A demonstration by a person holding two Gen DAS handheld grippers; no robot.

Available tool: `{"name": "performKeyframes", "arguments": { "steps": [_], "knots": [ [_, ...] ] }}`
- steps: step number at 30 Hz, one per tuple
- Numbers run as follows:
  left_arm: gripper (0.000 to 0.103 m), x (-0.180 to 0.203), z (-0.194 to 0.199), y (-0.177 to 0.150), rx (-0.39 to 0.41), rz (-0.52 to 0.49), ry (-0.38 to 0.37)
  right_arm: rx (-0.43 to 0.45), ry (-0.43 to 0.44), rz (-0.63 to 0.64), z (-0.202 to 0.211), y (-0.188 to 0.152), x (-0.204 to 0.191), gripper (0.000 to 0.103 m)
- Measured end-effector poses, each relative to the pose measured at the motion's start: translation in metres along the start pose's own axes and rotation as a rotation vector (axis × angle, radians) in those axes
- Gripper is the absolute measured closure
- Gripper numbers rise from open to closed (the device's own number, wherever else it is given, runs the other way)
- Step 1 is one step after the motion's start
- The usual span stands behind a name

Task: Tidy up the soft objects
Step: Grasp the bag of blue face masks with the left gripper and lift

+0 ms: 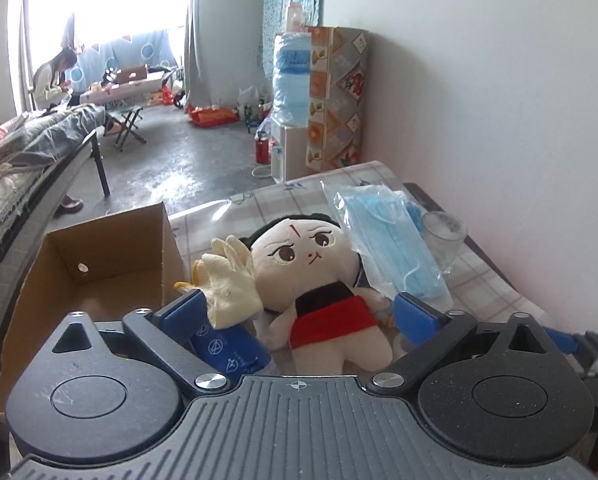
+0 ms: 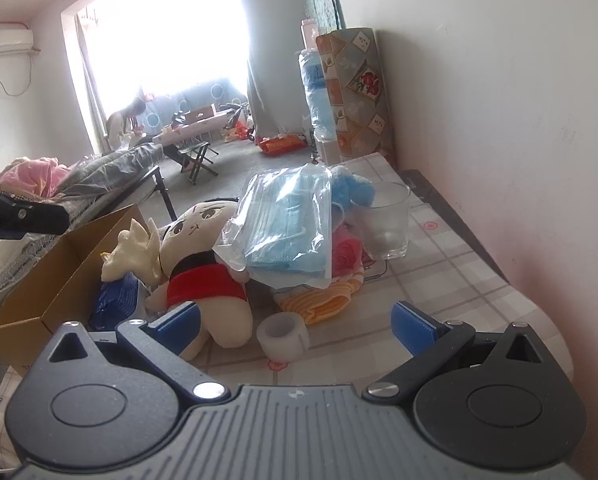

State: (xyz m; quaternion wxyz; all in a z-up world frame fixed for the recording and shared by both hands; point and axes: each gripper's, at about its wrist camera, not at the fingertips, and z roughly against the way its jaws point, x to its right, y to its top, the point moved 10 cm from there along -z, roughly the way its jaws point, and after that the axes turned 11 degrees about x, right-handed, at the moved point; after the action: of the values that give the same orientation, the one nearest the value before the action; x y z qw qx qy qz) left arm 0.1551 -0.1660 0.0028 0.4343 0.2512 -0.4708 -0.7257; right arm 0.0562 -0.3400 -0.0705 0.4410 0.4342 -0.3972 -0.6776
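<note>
The plush doll (image 1: pixel 311 280) lies on the checked tablecloth (image 2: pixel 459 280) beside the empty cardboard box (image 1: pixel 99 264), so I'd say we're at the pick stage. Next up: close on it squarely. Left gripper (image 1: pixel 305 312) straddles it, spread wide; right gripper (image 2: pixel 295 320) also spread, holding nothing.

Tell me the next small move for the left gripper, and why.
Probably ease the left gripper forward and down so its open jaws straddle the plush doll, then close. The doll lies on the table right ahead of the jaws, nothing is gripped yet, and the cardboard box stands open just to its left, ready to receive it. The cream glove leaning on the doll may get in the way.
</note>
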Motion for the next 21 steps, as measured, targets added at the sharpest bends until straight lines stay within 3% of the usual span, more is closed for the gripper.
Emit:
{"name": "performKeyframes", "arguments": {
  "steps": [6, 15, 16, 19, 21],
  "knots": [
    [0.013, -0.009, -0.032, 0.006, -0.072, 0.054, 0.002, -0.014, 0.037, -0.025, -0.015, -0.011, -0.005, 0.000],
    [0.033, 0.032, -0.109, 0.027, -0.245, 0.222, -0.239, -0.039, 0.027, -0.076, -0.037, -0.023, 0.002, 0.004],
    [0.038, 0.035, -0.121, 0.028, -0.266, 0.234, -0.250, -0.038, 0.025, -0.075, -0.039, -0.023, 0.003, 0.004],
    [0.038, 0.037, -0.154, 0.030, -0.317, 0.245, -0.271, -0.017, 0.006, -0.065, -0.043, -0.018, 0.008, 0.008],
    [0.038, 0.037, -0.174, 0.031, -0.341, 0.255, -0.270, 0.013, -0.012, -0.058, -0.047, -0.010, 0.015, 0.015]
  ]
}}
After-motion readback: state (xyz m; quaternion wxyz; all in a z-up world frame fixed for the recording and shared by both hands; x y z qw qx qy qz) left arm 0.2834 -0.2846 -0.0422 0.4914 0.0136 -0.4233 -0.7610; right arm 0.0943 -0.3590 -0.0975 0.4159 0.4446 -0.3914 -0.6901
